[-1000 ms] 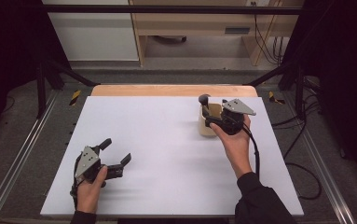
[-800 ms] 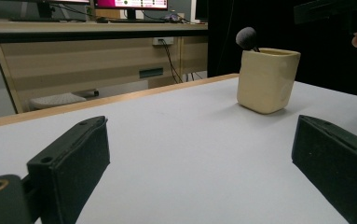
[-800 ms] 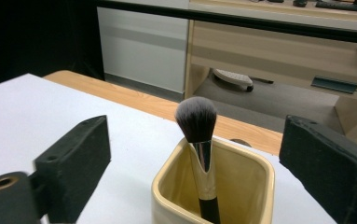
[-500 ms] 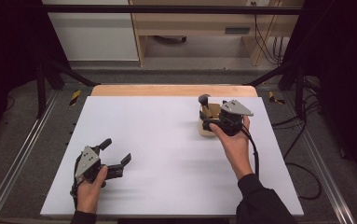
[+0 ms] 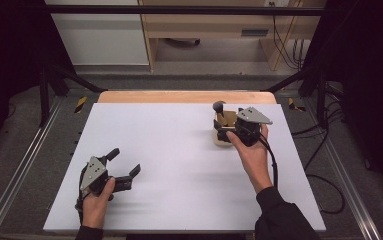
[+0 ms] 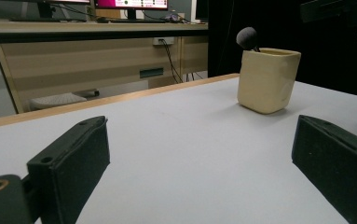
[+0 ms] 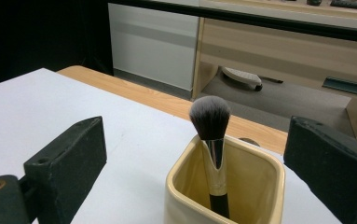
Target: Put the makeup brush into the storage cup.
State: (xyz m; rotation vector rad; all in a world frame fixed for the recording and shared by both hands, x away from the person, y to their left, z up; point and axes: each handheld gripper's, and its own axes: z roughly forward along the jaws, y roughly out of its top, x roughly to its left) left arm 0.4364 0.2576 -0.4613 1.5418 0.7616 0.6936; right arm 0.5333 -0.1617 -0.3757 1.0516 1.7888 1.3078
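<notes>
Cream square ceramic cup at the white table's two o'clock, black-bristled makeup brush upright inside, right gripper jaws just opened wide, nothing clamped, left gripper agape at seven o'clock

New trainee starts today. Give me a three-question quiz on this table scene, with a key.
1. True or false: the makeup brush stands bristles-up inside the cream cup.
2. How do the jaws of the right tool stand?
A. Pressed on the brush
B. Apart, pressing on nothing
C. Clamped on the cup's rim
3. In the high view, which tool rests near the front left corner of the white board, away from the cup?

Key
1. True.
2. B; they have just been opening, and the brush between them is free.
3. The left tool, with its jaws apart and nothing between them.
</notes>
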